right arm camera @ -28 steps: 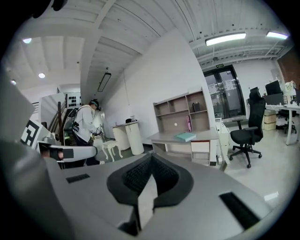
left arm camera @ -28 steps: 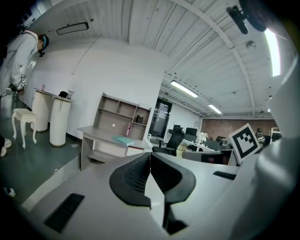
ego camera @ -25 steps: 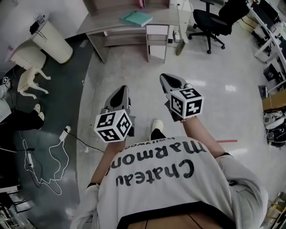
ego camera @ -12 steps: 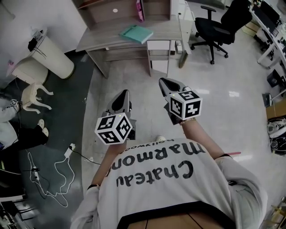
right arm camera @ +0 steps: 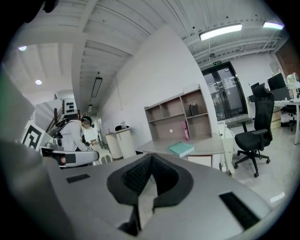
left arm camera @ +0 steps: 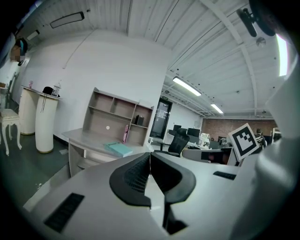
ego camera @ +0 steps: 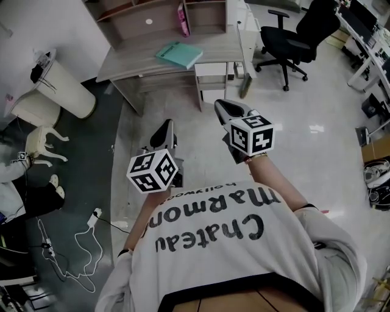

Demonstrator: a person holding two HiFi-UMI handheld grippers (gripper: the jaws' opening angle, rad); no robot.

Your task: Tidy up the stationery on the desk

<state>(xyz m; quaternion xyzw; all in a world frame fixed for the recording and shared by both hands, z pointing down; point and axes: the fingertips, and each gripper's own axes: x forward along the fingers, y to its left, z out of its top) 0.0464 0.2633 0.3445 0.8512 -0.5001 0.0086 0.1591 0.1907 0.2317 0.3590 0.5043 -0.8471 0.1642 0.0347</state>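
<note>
A grey desk [ego camera: 140, 62] with a shelf unit stands ahead of me across the floor. A teal notebook [ego camera: 178, 53] lies on its top, and a pink item [ego camera: 181, 12] stands upright in the shelf. Held out over the floor, short of the desk, my left gripper [ego camera: 165, 127] is shut with nothing in it. To its right my right gripper [ego camera: 225, 107] is also shut and holds nothing. The notebook [left arm camera: 118, 149] shows beyond the left gripper [left arm camera: 150, 153] in the left gripper view. In the right gripper view the notebook [right arm camera: 181, 148] lies past the right gripper [right arm camera: 151, 156].
A black office chair [ego camera: 298, 30] stands right of the desk. A white drawer unit [ego camera: 212, 76] sits under it, with a broom [ego camera: 245, 85] leaning beside. A white cylindrical cabinet [ego camera: 61, 82], a white stool [ego camera: 38, 137] and floor cables [ego camera: 67, 244] are left. A person [right arm camera: 75, 133] stands at left.
I have walked closer to the desk, which now sits lower and larger in the head view. Both grippers stay shut and held out in front.
</note>
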